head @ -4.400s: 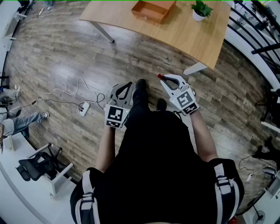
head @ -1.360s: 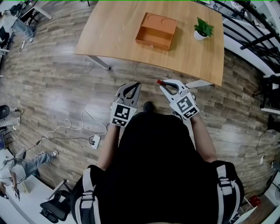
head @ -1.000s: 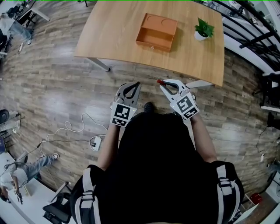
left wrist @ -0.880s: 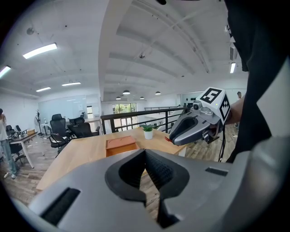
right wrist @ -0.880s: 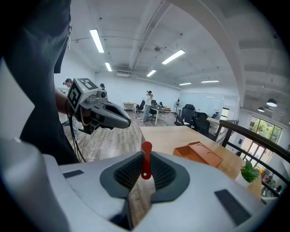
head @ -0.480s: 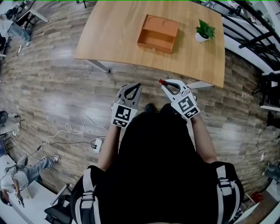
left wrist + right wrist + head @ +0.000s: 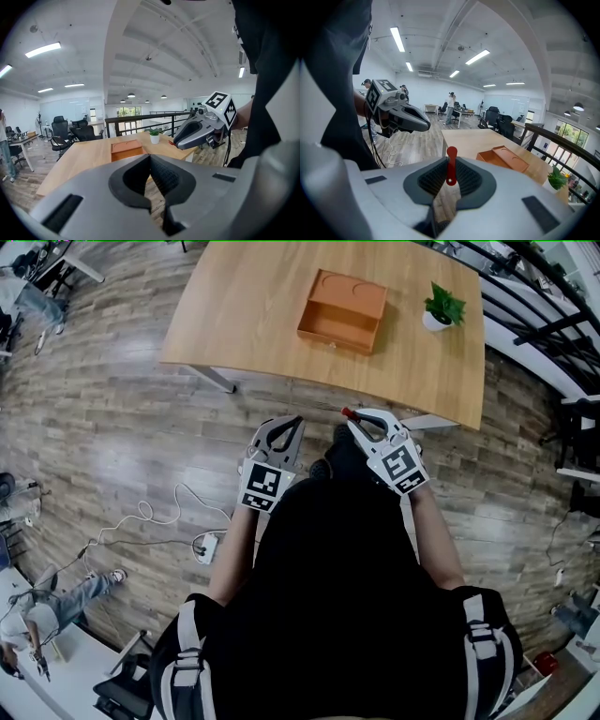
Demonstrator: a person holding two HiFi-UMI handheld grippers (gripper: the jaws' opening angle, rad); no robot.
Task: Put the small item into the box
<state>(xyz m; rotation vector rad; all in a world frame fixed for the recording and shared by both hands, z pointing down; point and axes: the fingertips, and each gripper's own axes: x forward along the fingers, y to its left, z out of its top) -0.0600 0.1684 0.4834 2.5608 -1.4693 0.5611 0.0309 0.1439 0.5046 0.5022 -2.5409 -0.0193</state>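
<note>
Two tongs short of box (image 7: 342,311), off surface (image 7: 244,315) near edge. Right tongs (image 7: 352,416) clamped on small red item (image 7: 451,168) — long axis upright between jaws, rounded end poking past tips. Left tongs (image 7: 295,423) closed, empty.

Box (image 7: 342,311) on table (image 7: 239,320) — plant (image 7: 439,307) to its right; power strip (image 7: 208,544) on floor (image 7: 112,427), left.

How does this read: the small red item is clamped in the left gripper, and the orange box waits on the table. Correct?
Not the left: the right gripper view shows the small red item clamped in the right gripper. The orange box does wait on the table.
</note>
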